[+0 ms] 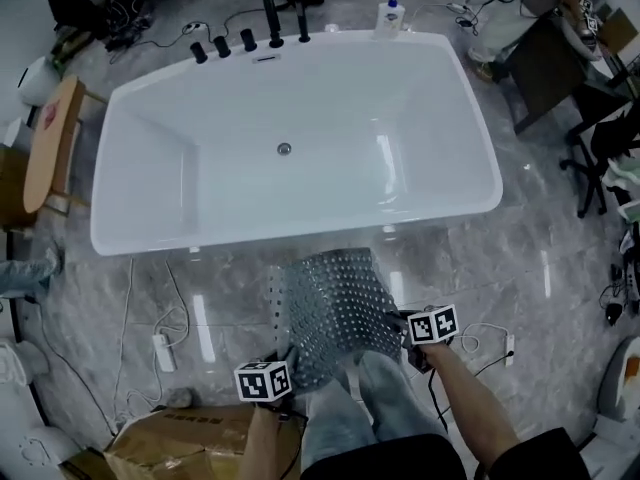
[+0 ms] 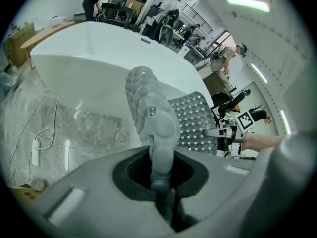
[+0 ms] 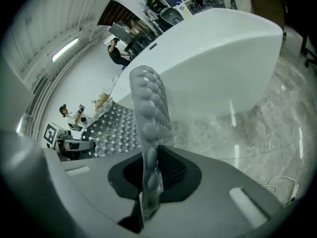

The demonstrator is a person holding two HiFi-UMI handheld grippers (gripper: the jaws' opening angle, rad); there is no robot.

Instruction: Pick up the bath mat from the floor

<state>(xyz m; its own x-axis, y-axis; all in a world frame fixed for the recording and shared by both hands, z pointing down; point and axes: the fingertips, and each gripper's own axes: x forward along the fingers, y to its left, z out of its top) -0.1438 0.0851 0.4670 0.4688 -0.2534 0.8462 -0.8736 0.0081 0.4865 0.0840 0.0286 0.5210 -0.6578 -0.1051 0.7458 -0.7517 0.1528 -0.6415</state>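
While the left gripper (image 1: 287, 354) and right gripper (image 1: 399, 320) each clamp a near corner of the bath mat (image 1: 335, 303) in almost closed jaws, it hangs between them beside the bathtub (image 1: 250, 234), so the pickup looks nearly done, its far edge perhaps not yet clear of the floor (image 1: 520, 258).

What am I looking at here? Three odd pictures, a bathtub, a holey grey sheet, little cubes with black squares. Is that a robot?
No robot: a person holds a two-jaw gripper in each hand. The overhead picture comes from a camera on the person's head; the two round ones come from cameras riding on the grippers. The left gripper and the right gripper are each shut on an edge of the grey perforated bath mat, held up between them above the marble floor, before the white bathtub. The patterned cubes belong to the grippers.
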